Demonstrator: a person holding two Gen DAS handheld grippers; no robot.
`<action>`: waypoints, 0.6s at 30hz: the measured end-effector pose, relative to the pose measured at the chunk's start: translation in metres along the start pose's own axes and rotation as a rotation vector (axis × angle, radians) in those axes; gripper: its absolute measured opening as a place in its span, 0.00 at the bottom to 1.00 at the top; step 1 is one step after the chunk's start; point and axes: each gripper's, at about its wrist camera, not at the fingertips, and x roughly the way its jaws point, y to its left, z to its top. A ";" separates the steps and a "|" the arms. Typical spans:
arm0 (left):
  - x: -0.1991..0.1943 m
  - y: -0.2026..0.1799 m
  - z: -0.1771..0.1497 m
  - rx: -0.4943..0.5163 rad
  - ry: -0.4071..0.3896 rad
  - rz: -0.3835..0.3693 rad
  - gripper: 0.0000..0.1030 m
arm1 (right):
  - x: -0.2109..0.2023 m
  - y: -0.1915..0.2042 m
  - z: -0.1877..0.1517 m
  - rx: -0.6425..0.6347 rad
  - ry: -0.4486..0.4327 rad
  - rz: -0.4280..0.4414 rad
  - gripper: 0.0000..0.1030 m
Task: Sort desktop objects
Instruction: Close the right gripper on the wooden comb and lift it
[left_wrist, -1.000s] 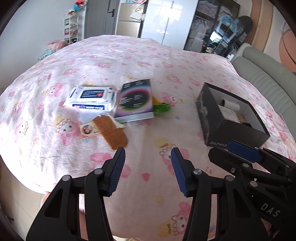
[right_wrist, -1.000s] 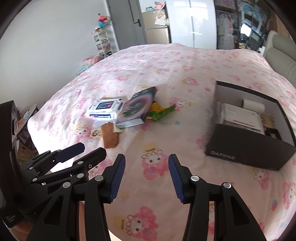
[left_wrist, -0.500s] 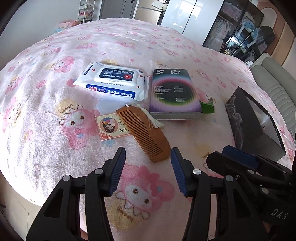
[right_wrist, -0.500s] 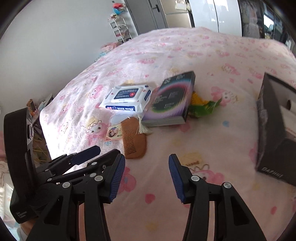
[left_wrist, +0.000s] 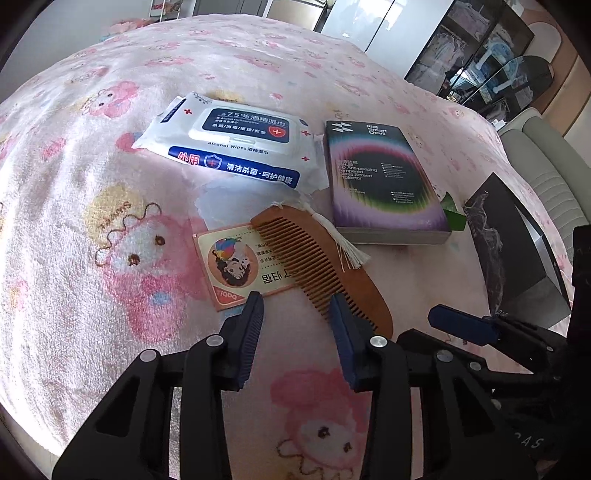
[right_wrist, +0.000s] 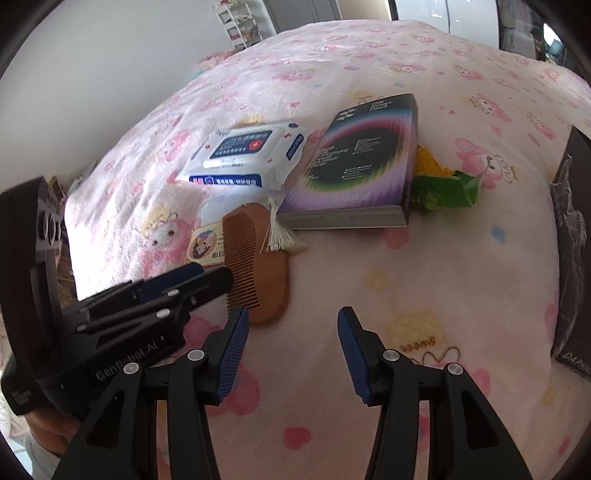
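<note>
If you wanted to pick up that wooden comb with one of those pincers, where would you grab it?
Probably by the comb at its near rounded end, one finger on the solid spine, the other on the teeth. It lies flat, its far end overlapping the card, with a tassel near the screen protector box. The open left gripper already hovers there, so come straight down.

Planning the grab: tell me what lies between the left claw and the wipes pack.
In the left wrist view, the wooden comb and the picture card it overlaps lie between the open left claw and the wipes pack.
</note>
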 end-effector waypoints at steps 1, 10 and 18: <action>0.002 0.003 0.001 -0.010 0.005 -0.012 0.37 | 0.002 -0.001 0.000 -0.002 0.003 -0.006 0.45; 0.028 -0.016 0.014 0.008 0.049 -0.054 0.36 | 0.013 0.003 -0.004 -0.004 0.026 0.014 0.43; 0.026 -0.025 0.002 -0.011 0.031 -0.074 0.19 | 0.006 -0.022 -0.007 0.027 0.020 -0.088 0.40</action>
